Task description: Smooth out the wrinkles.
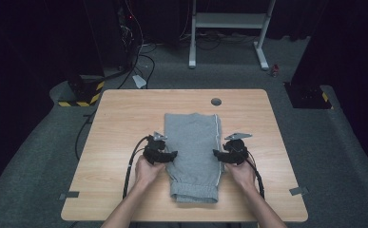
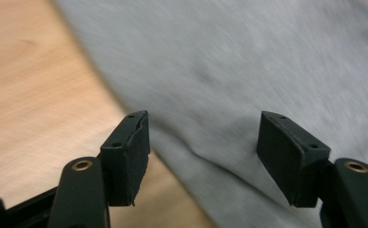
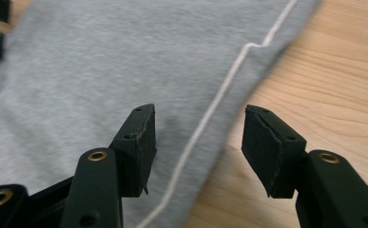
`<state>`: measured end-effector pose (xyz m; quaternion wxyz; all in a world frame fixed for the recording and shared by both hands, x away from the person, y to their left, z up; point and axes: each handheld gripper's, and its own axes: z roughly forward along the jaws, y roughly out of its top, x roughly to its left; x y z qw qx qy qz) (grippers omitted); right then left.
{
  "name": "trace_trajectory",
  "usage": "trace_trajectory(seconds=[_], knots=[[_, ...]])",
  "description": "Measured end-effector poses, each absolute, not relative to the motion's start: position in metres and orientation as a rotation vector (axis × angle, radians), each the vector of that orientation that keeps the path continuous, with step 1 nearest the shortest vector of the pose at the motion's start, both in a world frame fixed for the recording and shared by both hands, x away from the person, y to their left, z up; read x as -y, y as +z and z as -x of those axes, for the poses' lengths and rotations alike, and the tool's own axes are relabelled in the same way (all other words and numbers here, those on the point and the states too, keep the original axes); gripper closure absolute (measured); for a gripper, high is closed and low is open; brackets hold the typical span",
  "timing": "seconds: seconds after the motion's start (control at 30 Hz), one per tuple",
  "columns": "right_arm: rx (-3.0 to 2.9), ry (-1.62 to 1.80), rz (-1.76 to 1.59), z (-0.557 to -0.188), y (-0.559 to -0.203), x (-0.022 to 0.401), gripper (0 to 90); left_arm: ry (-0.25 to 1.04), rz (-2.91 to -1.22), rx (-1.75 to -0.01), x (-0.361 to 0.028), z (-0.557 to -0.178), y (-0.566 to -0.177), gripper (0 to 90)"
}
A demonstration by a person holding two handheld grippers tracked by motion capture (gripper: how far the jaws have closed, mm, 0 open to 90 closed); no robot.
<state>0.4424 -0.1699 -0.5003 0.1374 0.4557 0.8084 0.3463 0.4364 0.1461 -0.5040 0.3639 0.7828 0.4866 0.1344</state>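
Grey shorts (image 1: pixel 193 154) lie folded flat in the middle of the wooden table (image 1: pixel 120 118), waistband at the near end, a white stripe (image 1: pixel 218 147) running down their right edge.

The left gripper (image 1: pixel 172 155) sits at the left edge of the shorts, about halfway along — its jaws stand wide, and in the left gripper view the cloth's edge (image 2: pixel 172 147) passes between them with neither pad pressing on it.

The right gripper (image 1: pixel 216 154) sits at the right edge, level with the other. Its jaws are wide too; in the right gripper view the stripe (image 3: pixel 205 123) and the cloth's edge run between the pads, untouched.

A grommet (image 1: pixel 216 101) sits in the table just beyond the shorts.
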Motion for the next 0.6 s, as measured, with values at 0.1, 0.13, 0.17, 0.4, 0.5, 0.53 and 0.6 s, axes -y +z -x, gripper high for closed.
trace_trajectory(seconds=[0.1, 0.13, 0.17, 0.4, 0.5, 0.53, 0.6], knots=[[-2.323, 1.015, -1.350, -0.445, -0.498, 0.172, 45.8, 0.314, -2.022, -1.295, -0.152, -0.447, -0.502, 33.6], [-2.321, 1.017, -1.341, -0.448, -0.497, 0.173, 46.1, 0.324, -2.002, -1.310, -0.153, -0.449, -0.502, 34.1], [-2.308, 1.020, -1.382, -0.451, -0.494, 0.174, 47.2, 0.317, -2.018, -1.336, -0.156, -0.456, -0.502, 34.1], [-2.255, 1.048, -1.447, -0.466, -0.490, 0.175, 48.1, 0.297, -2.018, -1.382, -0.156, -0.476, -0.500, 34.2], [-2.254, 1.025, -1.477, -0.475, -0.488, 0.174, 48.1, 0.317, -2.007, -1.408, -0.155, -0.487, -0.501, 34.6], [-2.244, 1.024, -1.482, -0.478, -0.488, 0.174, 48.4, 0.314, -1.995, -1.418, -0.156, -0.489, -0.502, 35.6], [-2.236, 1.010, -1.504, -0.483, -0.490, 0.174, 47.3, 0.302, -2.025, -1.437, -0.154, -0.495, -0.506, 35.1]])
